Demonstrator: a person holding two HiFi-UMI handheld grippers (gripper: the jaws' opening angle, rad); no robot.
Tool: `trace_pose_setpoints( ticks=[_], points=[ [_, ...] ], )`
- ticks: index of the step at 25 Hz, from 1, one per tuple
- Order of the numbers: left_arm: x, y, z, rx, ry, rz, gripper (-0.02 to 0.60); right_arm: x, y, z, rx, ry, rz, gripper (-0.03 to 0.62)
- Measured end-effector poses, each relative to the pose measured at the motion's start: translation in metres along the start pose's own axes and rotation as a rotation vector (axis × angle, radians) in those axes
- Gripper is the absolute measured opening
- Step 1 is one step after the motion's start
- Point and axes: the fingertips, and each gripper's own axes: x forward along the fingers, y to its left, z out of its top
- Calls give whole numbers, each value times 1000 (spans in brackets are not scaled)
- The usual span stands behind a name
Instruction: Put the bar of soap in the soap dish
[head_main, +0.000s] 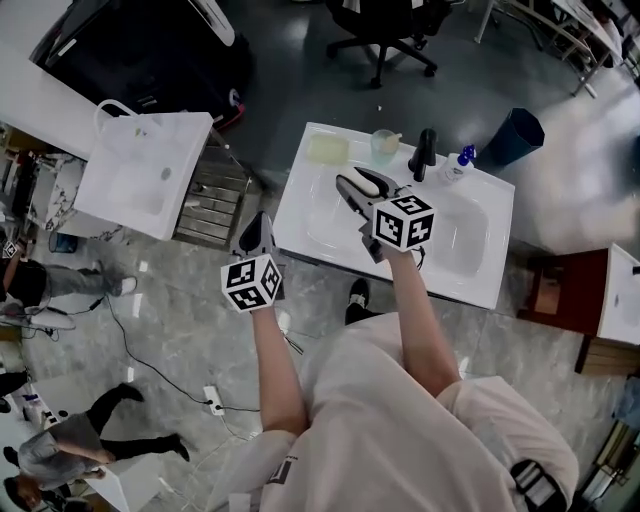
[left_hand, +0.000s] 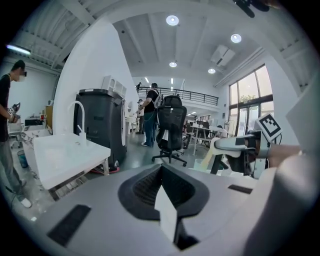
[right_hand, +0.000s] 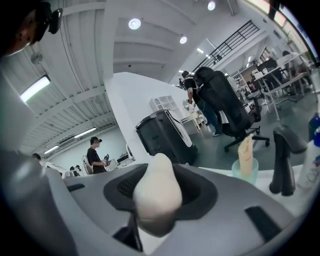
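Observation:
A pale bar of soap (right_hand: 156, 195) sits between the jaws of my right gripper (head_main: 354, 186), which is shut on it. That gripper hovers over the left part of the white sink (head_main: 330, 235). The soap (head_main: 369, 181) shows as a white sliver there. The pale green soap dish (head_main: 327, 149) lies on the sink's back left corner, just beyond the gripper and apart from it. My left gripper (head_main: 258, 234) hangs off the sink's left edge, over the floor. In the left gripper view its jaws (left_hand: 162, 200) are shut with nothing held.
A green cup (head_main: 384, 145), a black faucet (head_main: 424, 153) and a pump bottle (head_main: 458, 165) line the sink's back rim. A second white sink (head_main: 140, 170) stands at the left. An office chair (head_main: 385, 30) and a dark blue bin (head_main: 510, 136) are behind. Cables cross the floor.

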Motion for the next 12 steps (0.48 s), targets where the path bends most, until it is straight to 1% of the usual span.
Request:
trace_pose_setpoints(
  ticks=[3,5,8,12],
  points=[
    [17,-3,14,21,-13,-7,6,13,-3,13,-14,-9,25,152],
    [22,-7,16,34,-9,-13,6,17,-5,12,-1,-6,40,152],
    [25,-2,12,34,10,-8,6,21,-8,2,15,16,46,152],
    [30,10,0,9,47,-5,6,26,-14,-14,35,51,24,152]
  ],
)
